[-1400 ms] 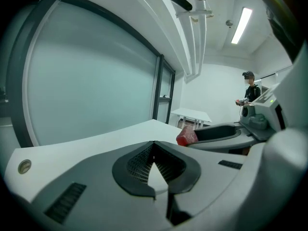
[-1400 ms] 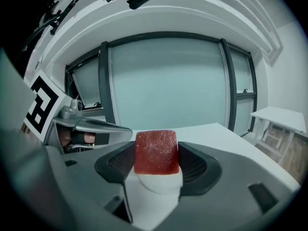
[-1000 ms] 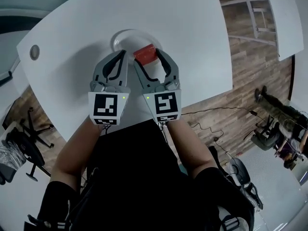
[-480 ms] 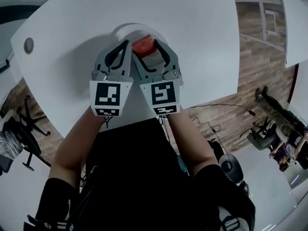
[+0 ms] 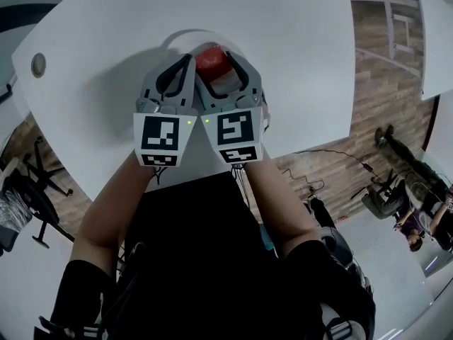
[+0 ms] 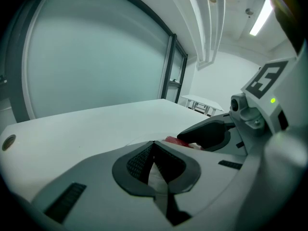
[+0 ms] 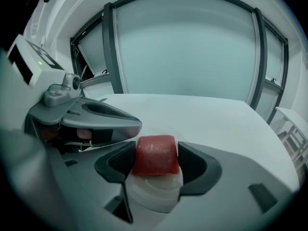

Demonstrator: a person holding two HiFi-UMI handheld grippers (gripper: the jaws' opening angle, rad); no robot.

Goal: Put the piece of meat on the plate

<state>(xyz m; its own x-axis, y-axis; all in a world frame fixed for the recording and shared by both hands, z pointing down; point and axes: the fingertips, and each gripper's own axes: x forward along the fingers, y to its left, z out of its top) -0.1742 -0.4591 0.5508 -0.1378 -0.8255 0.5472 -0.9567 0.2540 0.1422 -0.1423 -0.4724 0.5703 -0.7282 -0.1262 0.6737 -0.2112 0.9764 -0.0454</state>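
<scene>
Two jaws of the right gripper [image 7: 155,163] are clamped on the red piece of meat [image 7: 155,150], held over the white plate [image 5: 175,42]. Left gripper [image 6: 154,147] jaws are pressed together, empty, just beside. Both forearms [image 5: 113,211] are stretched forward over the table [image 5: 297,62].

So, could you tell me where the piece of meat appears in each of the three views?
Head view: the piece of meat sits upper centre, held by the right gripper.
Left gripper view: the meat is a red sliver right of centre, beside the right gripper's dark jaw.
Right gripper view: the meat is lower centre, clamped between the jaws.
Shared landmark: the white table, under it in all three.
</scene>
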